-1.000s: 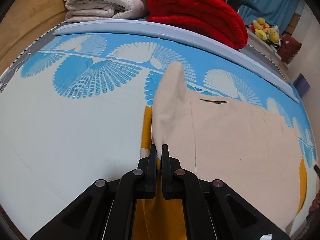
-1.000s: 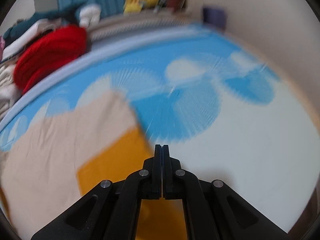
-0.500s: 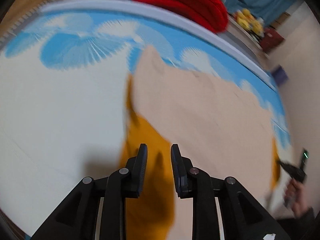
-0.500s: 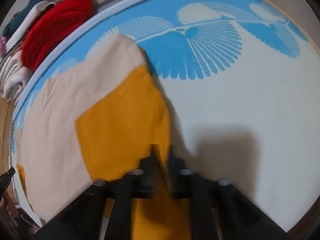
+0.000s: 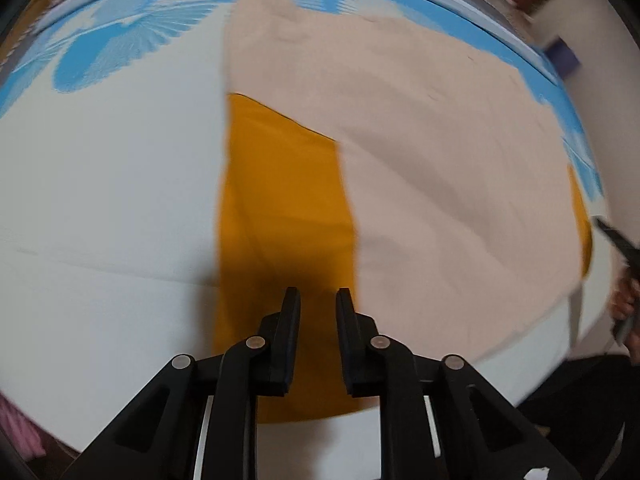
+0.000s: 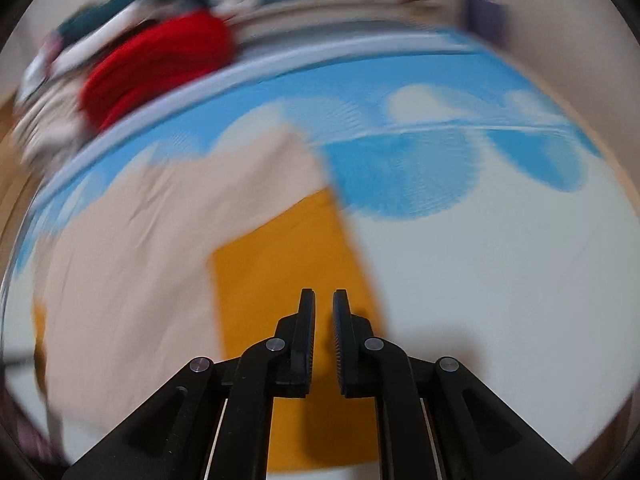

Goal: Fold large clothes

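Observation:
A large garment lies flat on the bed, a beige body [image 5: 440, 168] with mustard-yellow sleeves folded inward. The left sleeve [image 5: 280, 216] lies under my left gripper [image 5: 318, 300], which is open and empty just above it. The right sleeve [image 6: 288, 272] lies under my right gripper [image 6: 324, 300], which is open and empty above it. The beige body shows in the right wrist view [image 6: 160, 232] too. The right wrist view is blurred.
The bed sheet [image 5: 100, 200] is white with blue fan shapes. A red blanket [image 6: 156, 68] and piled bedding sit past the bed's far edge. A wall runs along the right side [image 6: 580, 40]. The person's other hand [image 5: 624, 300] shows at the left view's right edge.
Both grippers opened and let go of the yellow sleeves, which now lie flat on the bed. Both grippers pulled back toward the near edge.

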A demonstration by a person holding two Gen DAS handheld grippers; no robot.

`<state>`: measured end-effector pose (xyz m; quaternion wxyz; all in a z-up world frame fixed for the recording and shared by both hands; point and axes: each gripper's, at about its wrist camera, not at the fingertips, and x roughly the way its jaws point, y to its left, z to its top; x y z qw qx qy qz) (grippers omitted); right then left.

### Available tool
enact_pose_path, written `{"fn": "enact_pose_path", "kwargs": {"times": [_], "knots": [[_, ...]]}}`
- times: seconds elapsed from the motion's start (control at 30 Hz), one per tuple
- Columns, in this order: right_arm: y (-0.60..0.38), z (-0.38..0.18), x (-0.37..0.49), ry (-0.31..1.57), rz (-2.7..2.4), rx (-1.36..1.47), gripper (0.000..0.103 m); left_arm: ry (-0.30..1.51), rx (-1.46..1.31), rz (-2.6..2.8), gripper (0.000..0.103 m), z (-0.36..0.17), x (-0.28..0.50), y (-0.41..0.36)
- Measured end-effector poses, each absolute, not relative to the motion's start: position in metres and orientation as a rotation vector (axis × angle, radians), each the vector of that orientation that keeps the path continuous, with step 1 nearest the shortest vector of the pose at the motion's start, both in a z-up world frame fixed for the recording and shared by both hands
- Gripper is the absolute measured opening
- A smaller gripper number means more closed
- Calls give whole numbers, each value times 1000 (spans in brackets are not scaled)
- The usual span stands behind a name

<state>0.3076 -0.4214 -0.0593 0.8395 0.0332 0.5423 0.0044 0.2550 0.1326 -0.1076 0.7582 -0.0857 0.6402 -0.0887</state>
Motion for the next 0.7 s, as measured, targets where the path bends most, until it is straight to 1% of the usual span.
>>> {"fn": "enact_pose_path", "kwargs": {"times": [0.03,0.07,0.1,0.13,0.17,0.2,0.3,0.43,0.57,0.7], "knots": [[-418,-71,306,1206,20,46,12,1432,-156,-191,23,-116,254,129],[-416,-99,303,1344,-2,-18,12,1464,-127,-178,23,-124,253,127],[-418,-118,298,1436,-31,-59,12,1495,-96,-163,23,-132,252,125],[-421,-129,294,1489,-46,-78,12,1503,-88,-157,23,-134,252,124],[-423,-129,292,1486,-43,-77,12,1499,-87,-150,24,-131,252,124],[-424,-123,291,1470,-45,-78,12,1490,-91,-140,24,-127,252,125],[-415,-93,286,1334,-61,-120,13,1440,-64,-110,23,-112,249,122],[-370,-55,281,1143,98,-117,14,1402,-53,-88,24,-101,245,115],[-304,-48,274,1081,282,-160,16,1407,-40,-63,24,-100,244,112],[-239,-55,264,1083,423,-215,17,1399,-35,-65,24,-99,241,112]]}}
